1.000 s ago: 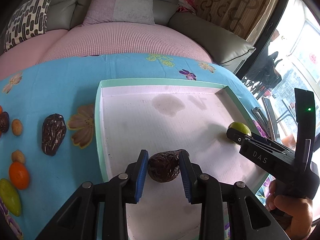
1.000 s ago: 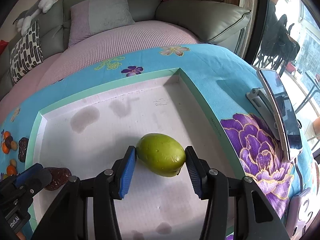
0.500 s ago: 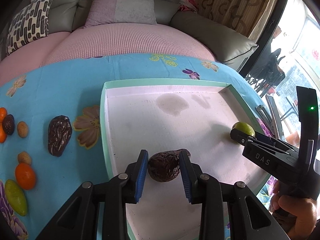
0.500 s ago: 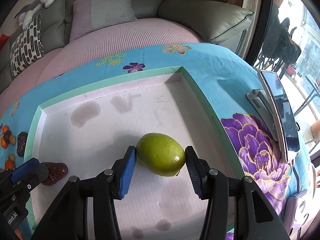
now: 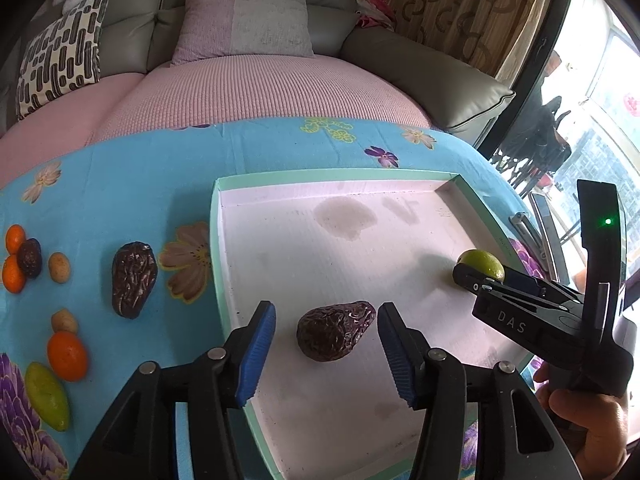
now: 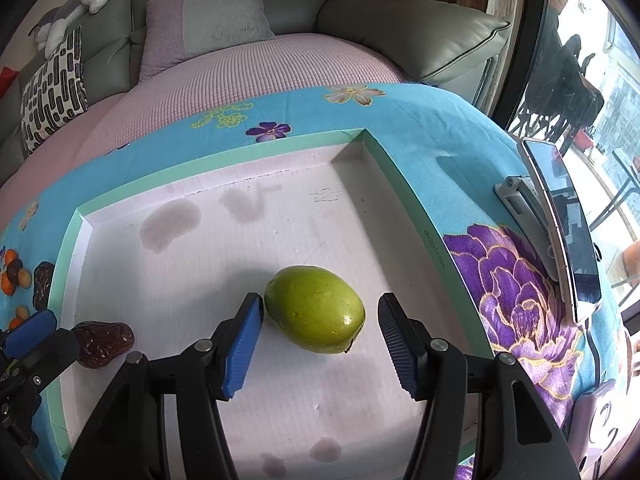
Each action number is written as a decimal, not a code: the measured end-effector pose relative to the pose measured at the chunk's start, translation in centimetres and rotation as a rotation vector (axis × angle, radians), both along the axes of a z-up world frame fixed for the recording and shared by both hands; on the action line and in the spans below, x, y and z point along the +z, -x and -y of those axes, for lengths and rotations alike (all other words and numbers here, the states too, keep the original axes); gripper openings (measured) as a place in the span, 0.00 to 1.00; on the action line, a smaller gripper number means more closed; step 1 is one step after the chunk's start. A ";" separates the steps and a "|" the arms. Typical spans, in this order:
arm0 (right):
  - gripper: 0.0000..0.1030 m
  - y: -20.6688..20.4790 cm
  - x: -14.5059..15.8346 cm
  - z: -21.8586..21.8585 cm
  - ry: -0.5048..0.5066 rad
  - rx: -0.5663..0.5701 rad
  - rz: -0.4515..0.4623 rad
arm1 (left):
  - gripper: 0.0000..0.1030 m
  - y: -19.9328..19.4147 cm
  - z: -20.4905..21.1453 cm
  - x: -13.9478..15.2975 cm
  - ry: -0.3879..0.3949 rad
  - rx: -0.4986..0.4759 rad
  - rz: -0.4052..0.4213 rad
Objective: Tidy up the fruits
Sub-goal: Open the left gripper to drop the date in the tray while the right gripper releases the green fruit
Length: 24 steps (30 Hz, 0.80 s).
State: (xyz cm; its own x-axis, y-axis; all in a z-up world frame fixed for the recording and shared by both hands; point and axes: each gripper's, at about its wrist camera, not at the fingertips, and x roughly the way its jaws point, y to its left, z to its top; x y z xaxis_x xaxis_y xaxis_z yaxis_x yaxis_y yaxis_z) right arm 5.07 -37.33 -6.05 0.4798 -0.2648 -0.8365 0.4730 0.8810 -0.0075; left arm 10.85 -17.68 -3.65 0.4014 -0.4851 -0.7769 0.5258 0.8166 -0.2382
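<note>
A wrinkled dark date lies on the white floor of the green-rimmed tray, between the fingers of my open left gripper with a gap on both sides. In the right wrist view a green fruit rests on the tray between the fingers of my open right gripper; the left pad is near it, the right pad stands apart. The same date shows at the tray's left side, and the right gripper with the green fruit shows at the right of the left wrist view.
On the blue flowered cloth left of the tray lie another date, small oranges, a green fruit and several small brown fruits. A phone on a stand sits right of the tray. A pink sofa lies beyond the table.
Both grippers have opened: the left let go of the date and the right let go of the green fruit, each now lying on the tray floor.
</note>
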 end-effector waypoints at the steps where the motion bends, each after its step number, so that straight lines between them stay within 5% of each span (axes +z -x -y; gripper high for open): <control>1: 0.63 0.0 0.0 0.0 0.000 0.000 0.001 | 0.61 0.1 -0.1 0.3 0.000 0.001 0.007; 10: 0.71 -0.2 0.0 -0.1 0.000 0.013 0.000 | 0.97 0.0 -1.7 2.3 -0.038 0.087 0.076; 12: 0.84 -0.1 0.0 -0.2 0.004 0.013 0.002 | 1.00 -0.3 -2.4 2.5 -0.058 0.125 0.097; 24: 0.84 0.0 0.5 -0.4 -0.001 0.021 0.034 | 1.00 -2.9 -7.2 -0.1 -0.210 0.369 0.115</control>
